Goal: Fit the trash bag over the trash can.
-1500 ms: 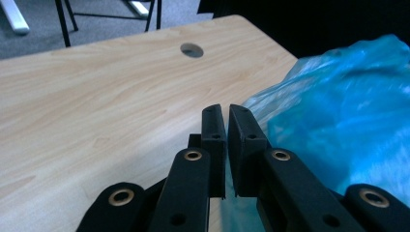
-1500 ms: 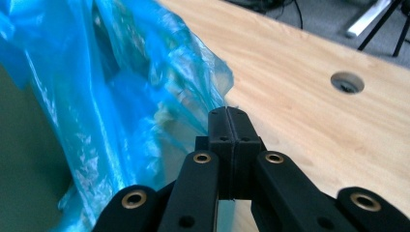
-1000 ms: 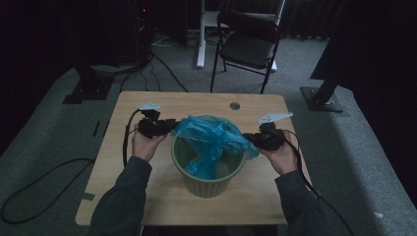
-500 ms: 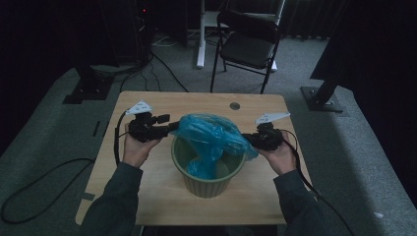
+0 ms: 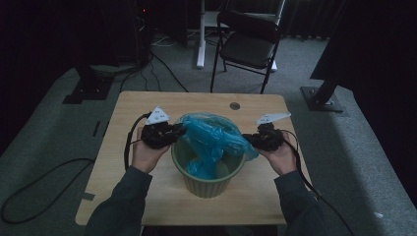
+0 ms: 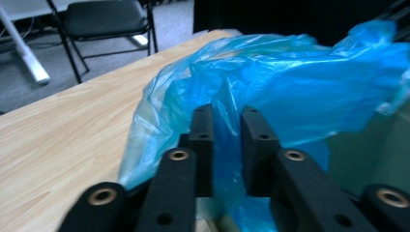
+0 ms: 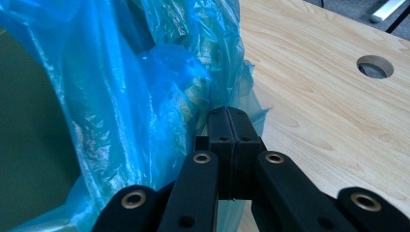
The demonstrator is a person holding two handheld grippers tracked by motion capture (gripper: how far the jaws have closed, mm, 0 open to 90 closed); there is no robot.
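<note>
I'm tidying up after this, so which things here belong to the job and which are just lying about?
In the job:
blue plastic bag
green bin
left tool
right tool, shut on the bag's edge

Lying about:
black folding chair
floor cables

Dim studio, floor cables [image 5: 44,189], folding chair [image 5: 248,46]

I see a thin, crinkled translucent blue plastic bag [image 5: 212,139] bunched over the mouth of a ribbed pale green bin [image 5: 206,177] standing upright near the middle of my table; part of the bag droops inside, and its right edge spills over the rim
</note>
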